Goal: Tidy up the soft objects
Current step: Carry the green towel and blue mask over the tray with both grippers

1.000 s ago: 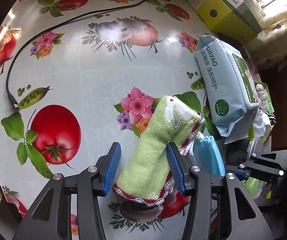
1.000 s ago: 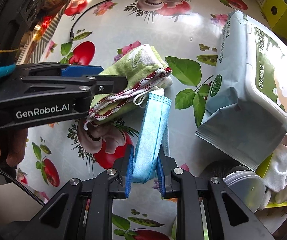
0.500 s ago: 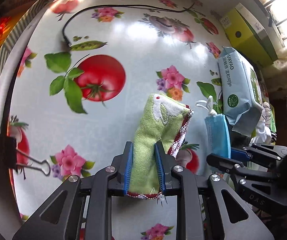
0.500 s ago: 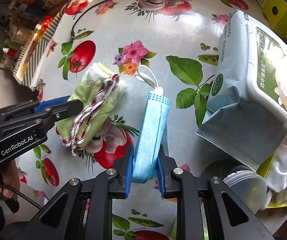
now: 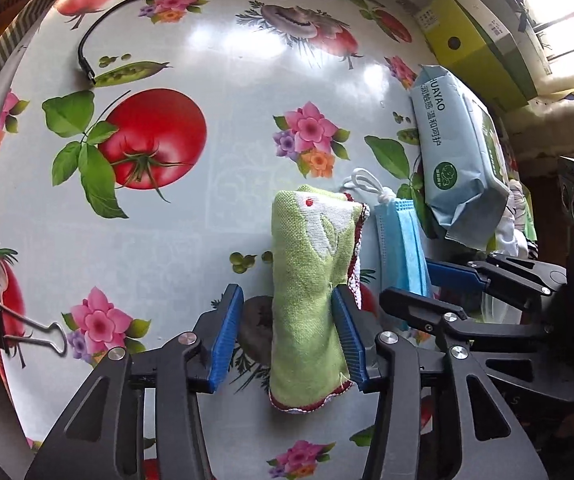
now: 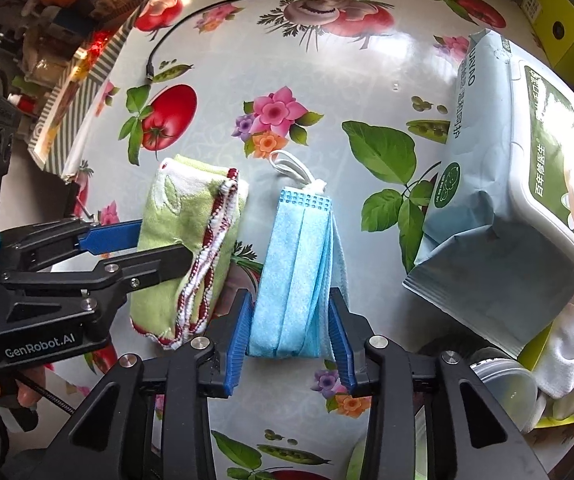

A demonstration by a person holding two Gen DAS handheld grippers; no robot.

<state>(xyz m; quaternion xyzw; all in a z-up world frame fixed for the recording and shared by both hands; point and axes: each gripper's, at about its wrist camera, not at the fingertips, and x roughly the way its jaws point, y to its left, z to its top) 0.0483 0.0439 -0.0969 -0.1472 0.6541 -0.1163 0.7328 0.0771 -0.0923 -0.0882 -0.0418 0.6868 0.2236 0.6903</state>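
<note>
The folded green woven cloth with red-and-white scalloped trim (image 5: 307, 300) lies flat on the table (image 5: 227, 184), whose glossy oilcloth is printed with tomatoes and flowers, and the folded stack of pale blue pleated face masks with white ear loops (image 6: 299, 276) lies just beside it on its right, the two long shapes roughly parallel and slightly apart. The left gripper (image 5: 287, 336) stands spread around the near end of the cloth: its right blue pad touches the cloth's edge while the left pad is clear of it, so nothing is pinched. The right gripper (image 6: 291, 340) is likewise spread around the near end of the masks, the pads at or just off the sides without visibly squeezing them. Judging from this, the step in hand is the release after laying both soft items side by side. A large pale blue-grey soft pack of wet wipes (image 6: 527, 184) sits to the right of the masks, apart from them. The next move would call for drawing each gripper straight back along its item's long axis, so that no pad drags fabric sideways and spoils the neat row, before turning to the crumpled white cloth (image 6: 567, 348) at the far right edge.
</note>
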